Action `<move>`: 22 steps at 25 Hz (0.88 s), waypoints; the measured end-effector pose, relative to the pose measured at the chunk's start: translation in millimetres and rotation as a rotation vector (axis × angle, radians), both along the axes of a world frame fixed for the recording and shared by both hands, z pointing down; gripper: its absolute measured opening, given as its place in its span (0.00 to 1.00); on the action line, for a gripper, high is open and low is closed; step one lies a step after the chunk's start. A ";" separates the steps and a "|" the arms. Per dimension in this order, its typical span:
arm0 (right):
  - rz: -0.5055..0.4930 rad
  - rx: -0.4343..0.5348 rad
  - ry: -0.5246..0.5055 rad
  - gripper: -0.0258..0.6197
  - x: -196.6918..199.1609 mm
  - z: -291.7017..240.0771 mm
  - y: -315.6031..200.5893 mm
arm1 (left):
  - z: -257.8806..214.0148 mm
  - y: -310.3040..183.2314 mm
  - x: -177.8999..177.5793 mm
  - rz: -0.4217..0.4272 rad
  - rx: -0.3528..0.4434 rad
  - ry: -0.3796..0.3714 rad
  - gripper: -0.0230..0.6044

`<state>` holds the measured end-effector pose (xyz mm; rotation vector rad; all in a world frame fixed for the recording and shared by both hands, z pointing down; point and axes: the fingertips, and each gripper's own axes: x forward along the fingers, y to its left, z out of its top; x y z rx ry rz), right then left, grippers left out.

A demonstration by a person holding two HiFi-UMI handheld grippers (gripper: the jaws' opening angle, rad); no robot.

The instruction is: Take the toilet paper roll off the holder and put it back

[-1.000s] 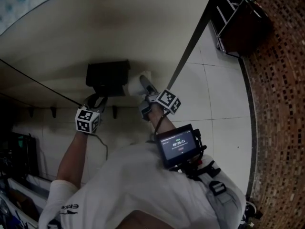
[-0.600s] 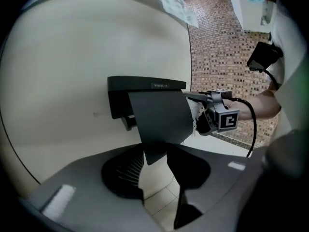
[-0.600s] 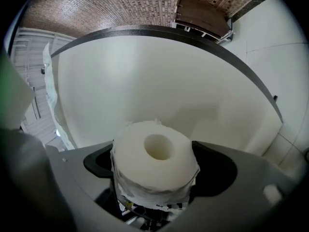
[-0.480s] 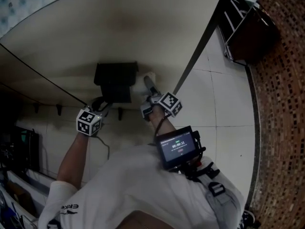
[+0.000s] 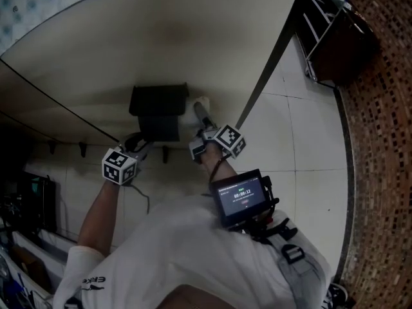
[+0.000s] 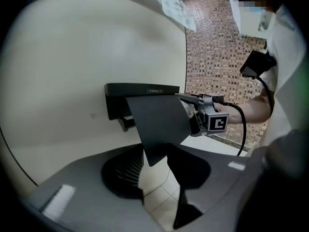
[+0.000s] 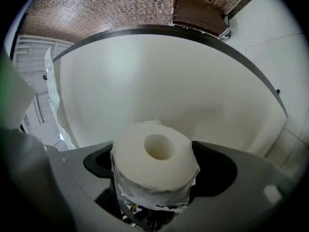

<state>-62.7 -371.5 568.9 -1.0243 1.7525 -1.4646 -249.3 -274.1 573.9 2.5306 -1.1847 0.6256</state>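
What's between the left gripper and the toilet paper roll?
The holder's black flap, in the left gripper view: it hangs ahead of the left gripper's open jaws, with the roll behind it.

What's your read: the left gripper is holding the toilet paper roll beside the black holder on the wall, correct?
Wrong gripper. It is the right gripper that is holding the toilet paper roll beside the black holder on the wall. The right gripper view shows the roll clamped between its jaws; the left gripper has only the holder's flap at its jaws.
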 end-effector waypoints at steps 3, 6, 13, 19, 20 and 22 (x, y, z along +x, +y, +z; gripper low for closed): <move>-0.026 -0.003 0.015 0.77 -9.7 -0.1 3.1 | -2.4 0.8 1.6 0.002 0.000 -0.001 0.28; -0.044 -0.010 0.015 0.77 -15.8 3.8 6.2 | -3.2 3.0 4.7 0.006 -0.002 -0.001 0.28; -0.105 0.009 0.022 0.77 -31.0 4.4 8.6 | -3.5 7.1 8.4 0.013 0.000 -0.007 0.28; -0.199 0.023 0.029 0.77 -49.0 6.8 9.4 | -2.8 9.2 7.9 0.017 -0.003 -0.008 0.29; -0.218 0.027 0.031 0.77 -52.2 7.0 9.5 | -2.8 9.7 7.9 0.018 -0.003 -0.009 0.29; -0.258 0.035 0.036 0.77 -58.6 7.4 9.8 | -2.8 10.6 8.1 0.019 -0.004 -0.009 0.29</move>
